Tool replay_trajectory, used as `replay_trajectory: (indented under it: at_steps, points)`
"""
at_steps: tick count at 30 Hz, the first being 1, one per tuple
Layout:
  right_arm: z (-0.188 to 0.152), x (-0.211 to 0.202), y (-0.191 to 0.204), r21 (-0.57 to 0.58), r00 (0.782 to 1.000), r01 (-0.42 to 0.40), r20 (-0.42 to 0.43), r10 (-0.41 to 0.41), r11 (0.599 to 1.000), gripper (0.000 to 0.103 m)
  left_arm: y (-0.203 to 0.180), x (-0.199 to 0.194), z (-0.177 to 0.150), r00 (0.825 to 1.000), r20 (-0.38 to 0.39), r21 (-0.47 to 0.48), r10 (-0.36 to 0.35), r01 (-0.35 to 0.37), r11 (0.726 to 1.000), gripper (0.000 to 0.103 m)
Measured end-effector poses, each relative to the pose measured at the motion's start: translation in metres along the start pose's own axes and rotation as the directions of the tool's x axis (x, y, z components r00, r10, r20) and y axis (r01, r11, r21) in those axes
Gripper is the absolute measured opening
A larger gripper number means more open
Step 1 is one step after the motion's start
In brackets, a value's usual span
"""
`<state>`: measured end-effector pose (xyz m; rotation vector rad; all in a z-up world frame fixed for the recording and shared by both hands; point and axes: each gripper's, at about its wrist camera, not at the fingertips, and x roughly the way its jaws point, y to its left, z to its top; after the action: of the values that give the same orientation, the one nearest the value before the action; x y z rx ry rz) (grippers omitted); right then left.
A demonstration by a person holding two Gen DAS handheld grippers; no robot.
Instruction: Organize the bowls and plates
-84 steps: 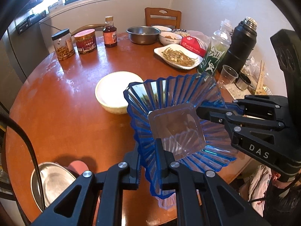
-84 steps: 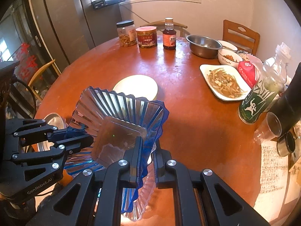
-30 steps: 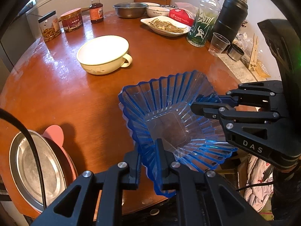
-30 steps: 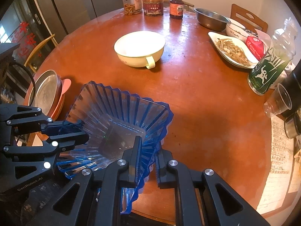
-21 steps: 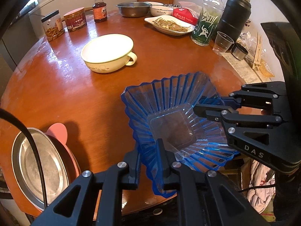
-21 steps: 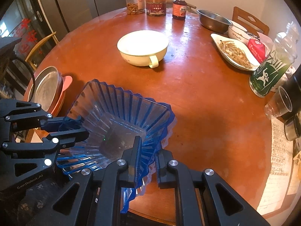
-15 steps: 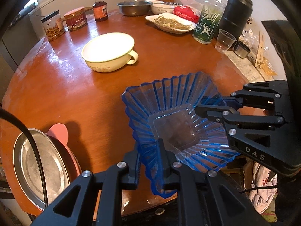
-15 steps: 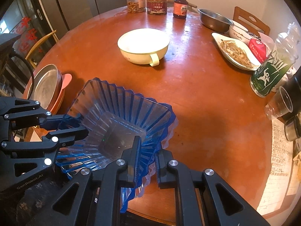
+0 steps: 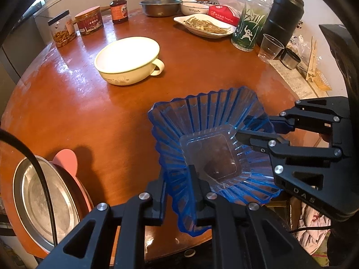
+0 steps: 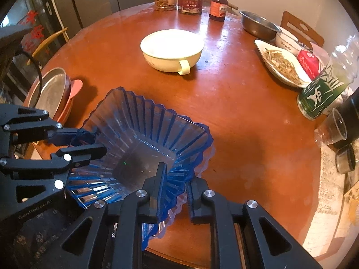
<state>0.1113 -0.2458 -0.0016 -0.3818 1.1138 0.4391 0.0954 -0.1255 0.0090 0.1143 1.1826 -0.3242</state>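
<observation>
A: Round wooden table [image 9: 67,116], crowded along the far side. Fluted blue bowl [image 9: 208,121] at the near edge, partly overhanging. Resting there or just above, hard to tell.

B: Looks like thin clear plastic. Probably light, stiff along the ribs, springy at the wavy rim, slick to the pads. Liable to crack if squeezed hard.

A: Best taken by the rim wall, then: one finger inside, one outside.

B: Gripped just so. Left gripper [image 9: 179,192] clamped narrow on the near rim. Right gripper [image 10: 175,192] astride the adjoining side, jaws opening, wall between them, outer pad seemingly clear of the plastic.

A: So probably carried by the left alone. Worth minding the tilt over the edge.
</observation>
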Motion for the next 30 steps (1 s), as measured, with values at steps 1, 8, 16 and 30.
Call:
replay_trajectory:
  at_steps: [1,8,16,30]
  points:
    - [0.0,0.0,0.001,-0.005,1.0,0.006,0.0,-0.006,1.0,0.018,0.0,0.0,0.0,1.0,0.0,0.001,0.0,0.0,1.0,0.017]
    - [0.0,-0.001,0.01,-0.062,0.997,0.078,0.0,-0.079,0.995,0.022,0.001,0.0,0.0,1.0,-0.001,0.0,-0.01,0.01,1.0,0.017]
    - [0.0,-0.006,-0.003,-0.027,0.994,0.106,0.003,-0.106,0.994,0.023,0.002,-0.002,0.0,1.0,0.005,0.002,-0.023,0.023,1.0,0.017]
    - [-0.006,-0.008,-0.003,-0.016,0.995,0.101,-0.002,-0.101,0.995,0.025,0.006,-0.002,0.0,0.999,0.01,-0.007,-0.038,0.038,0.999,0.017]
